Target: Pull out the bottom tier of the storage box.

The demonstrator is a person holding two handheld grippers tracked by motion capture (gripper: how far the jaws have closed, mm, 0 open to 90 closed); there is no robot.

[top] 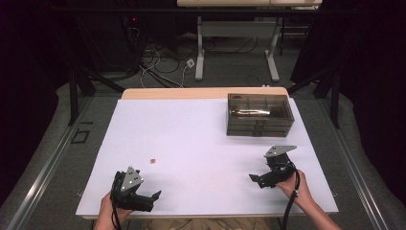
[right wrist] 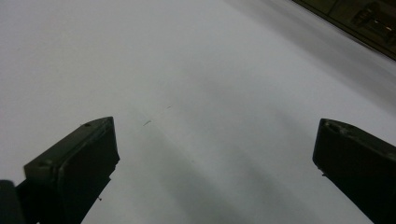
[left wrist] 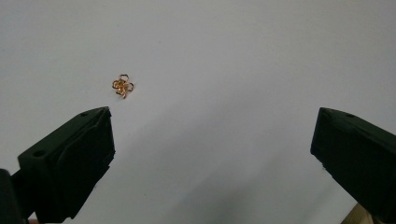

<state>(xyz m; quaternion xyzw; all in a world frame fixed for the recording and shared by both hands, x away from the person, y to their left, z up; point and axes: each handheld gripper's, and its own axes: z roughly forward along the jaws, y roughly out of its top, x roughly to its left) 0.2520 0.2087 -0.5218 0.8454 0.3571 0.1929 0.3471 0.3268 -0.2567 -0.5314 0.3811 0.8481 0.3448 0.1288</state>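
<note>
While both sets of fingers gape wide, gold charm (left wrist: 123, 86) lies flat — no long axis.

A white table (top: 191, 129) bears a gold trinket (top: 153, 161) and a dark compartment box (top: 259, 115).

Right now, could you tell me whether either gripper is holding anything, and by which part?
Nothing is held. The left gripper and right gripper are both open over the table; the small gold ornament lies untouched.
</note>
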